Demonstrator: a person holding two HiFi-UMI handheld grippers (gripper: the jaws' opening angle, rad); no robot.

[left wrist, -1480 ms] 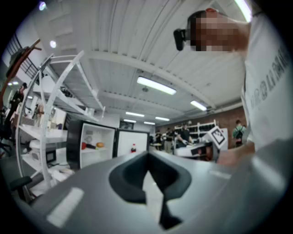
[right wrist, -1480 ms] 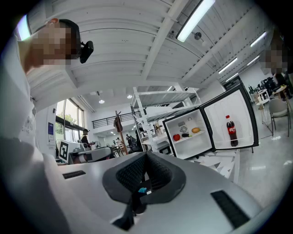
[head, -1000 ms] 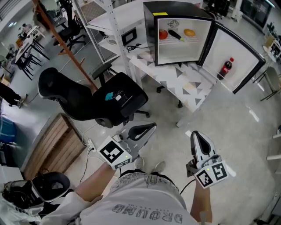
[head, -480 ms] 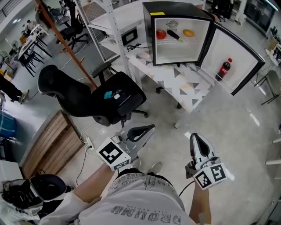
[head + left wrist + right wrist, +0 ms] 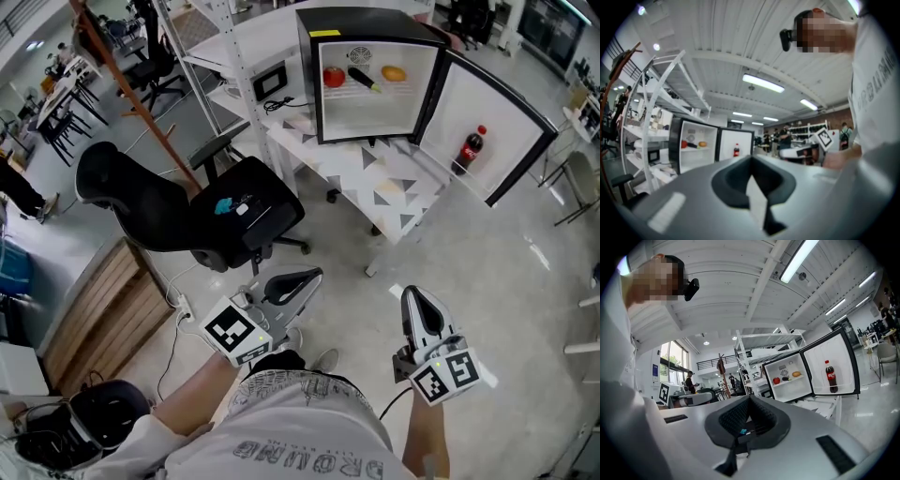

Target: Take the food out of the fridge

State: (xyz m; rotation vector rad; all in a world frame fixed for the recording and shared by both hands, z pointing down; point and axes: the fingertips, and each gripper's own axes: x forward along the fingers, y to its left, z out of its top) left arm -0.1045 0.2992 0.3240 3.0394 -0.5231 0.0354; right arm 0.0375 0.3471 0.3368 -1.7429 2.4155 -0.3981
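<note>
A small black fridge [image 5: 370, 70] stands open on a white table [image 5: 394, 187] far ahead. On its shelf lie a red tomato [image 5: 334, 76], a dark long item [image 5: 365, 79] and an orange fruit [image 5: 394, 72]. A cola bottle [image 5: 470, 150] stands in the door rack. Low in the head view, my left gripper [image 5: 314, 276] and right gripper [image 5: 412, 296] are held in front of the person's body, both shut and empty, far short of the fridge. The left gripper view shows the fridge [image 5: 693, 145] small beyond the left gripper [image 5: 751, 159]. The right gripper [image 5: 750, 400] points level toward the fridge [image 5: 790, 380] and the cola bottle [image 5: 829, 376].
A black office chair [image 5: 187, 211] stands on the floor between me and the table's left end. White shelving [image 5: 225, 56] rises left of the fridge. A wooden panel [image 5: 112, 314] and a power strip [image 5: 187, 309] lie at the left. The open fridge door [image 5: 487, 131] swings right.
Both grippers have drifted a little toward the fridge, jaws unchanged. In the head view the fridge, table and chair have shifted slightly left.
</note>
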